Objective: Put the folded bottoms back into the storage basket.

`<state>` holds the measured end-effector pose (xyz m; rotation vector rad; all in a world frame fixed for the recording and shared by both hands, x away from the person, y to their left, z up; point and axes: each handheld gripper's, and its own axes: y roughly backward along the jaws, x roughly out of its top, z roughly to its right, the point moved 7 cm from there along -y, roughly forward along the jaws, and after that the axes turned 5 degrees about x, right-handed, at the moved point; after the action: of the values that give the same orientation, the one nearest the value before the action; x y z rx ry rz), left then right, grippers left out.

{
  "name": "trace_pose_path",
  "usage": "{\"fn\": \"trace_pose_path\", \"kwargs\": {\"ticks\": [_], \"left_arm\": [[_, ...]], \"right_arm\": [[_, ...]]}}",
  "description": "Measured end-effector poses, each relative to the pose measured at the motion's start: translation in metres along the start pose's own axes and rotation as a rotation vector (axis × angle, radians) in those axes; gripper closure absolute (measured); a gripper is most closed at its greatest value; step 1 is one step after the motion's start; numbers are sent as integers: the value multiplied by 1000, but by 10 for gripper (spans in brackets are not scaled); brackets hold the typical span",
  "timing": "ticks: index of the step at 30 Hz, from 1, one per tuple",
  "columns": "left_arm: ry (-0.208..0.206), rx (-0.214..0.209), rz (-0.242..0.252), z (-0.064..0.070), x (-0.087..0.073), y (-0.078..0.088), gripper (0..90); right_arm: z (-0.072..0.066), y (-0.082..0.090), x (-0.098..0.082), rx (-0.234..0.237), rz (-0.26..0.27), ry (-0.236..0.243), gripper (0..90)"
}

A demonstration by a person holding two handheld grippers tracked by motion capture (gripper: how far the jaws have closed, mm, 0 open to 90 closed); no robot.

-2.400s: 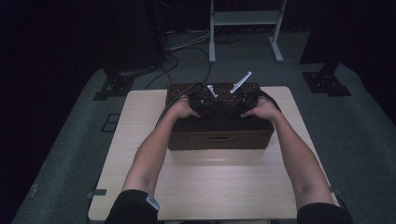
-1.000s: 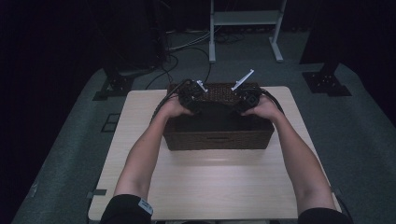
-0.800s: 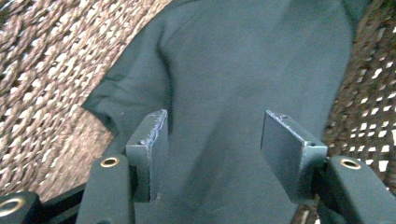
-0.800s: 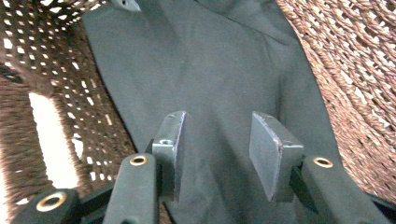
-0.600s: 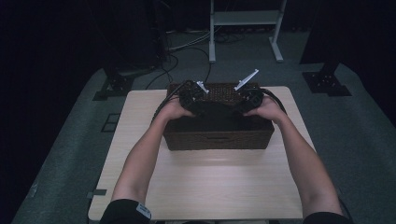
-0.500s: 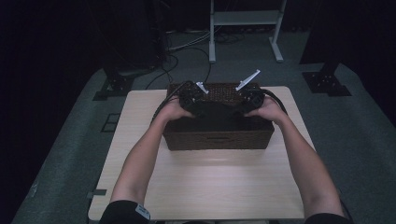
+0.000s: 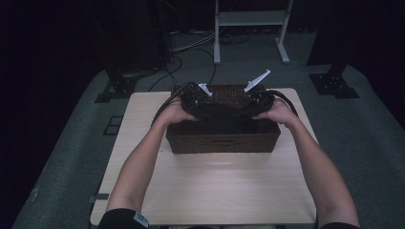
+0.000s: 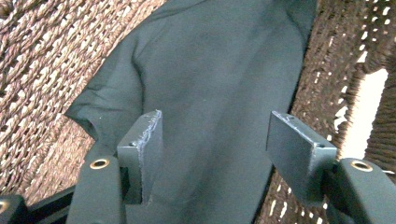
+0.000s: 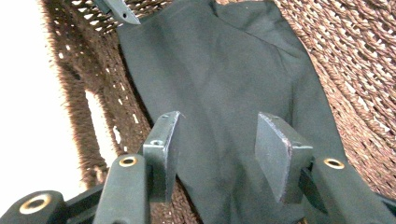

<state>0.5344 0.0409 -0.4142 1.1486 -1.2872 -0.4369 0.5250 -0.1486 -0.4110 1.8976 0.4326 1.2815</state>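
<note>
Woven dark-brown wicker forms the basket [image 7: 222, 136], which sits past the middle of your pale wooden table [image 7: 210, 191], its far wall close to the table's 12 o'clock edge — bare wood lies open toward 6 o'clock, with narrower strips at 3 and 9. Inside the basket lies a dark cloth [image 8: 210, 84], spread over the woven floor and running up against one wall; in the right gripper view the cloth [image 9: 219, 84] reaches from the jaws toward 12 o'clock, with wicker showing at 3 o'clock and the slotted wall at 9. Your left gripper [image 8: 219, 140] hangs over the cloth with its jaws apart — they have just been opening, and the pads press on nothing. Your right gripper [image 9: 217, 144] is likewise released over the cloth, jaws just opening, fabric lying below the gap. From above, both grippers sit over the basket's far half, left [image 7: 198, 100] at 11 o'clock, right [image 7: 258, 99] at 1 o'clock.
</note>
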Motion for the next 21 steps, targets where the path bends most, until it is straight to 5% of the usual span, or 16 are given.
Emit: {"fn": "trace_pose_path", "kwargs": {"ticks": [21], "left_arm": [[-12, -20, 36, 15, -5, 23, 309]], "right_arm": [[-14, 15, -19, 5, 9, 1, 445]]}}
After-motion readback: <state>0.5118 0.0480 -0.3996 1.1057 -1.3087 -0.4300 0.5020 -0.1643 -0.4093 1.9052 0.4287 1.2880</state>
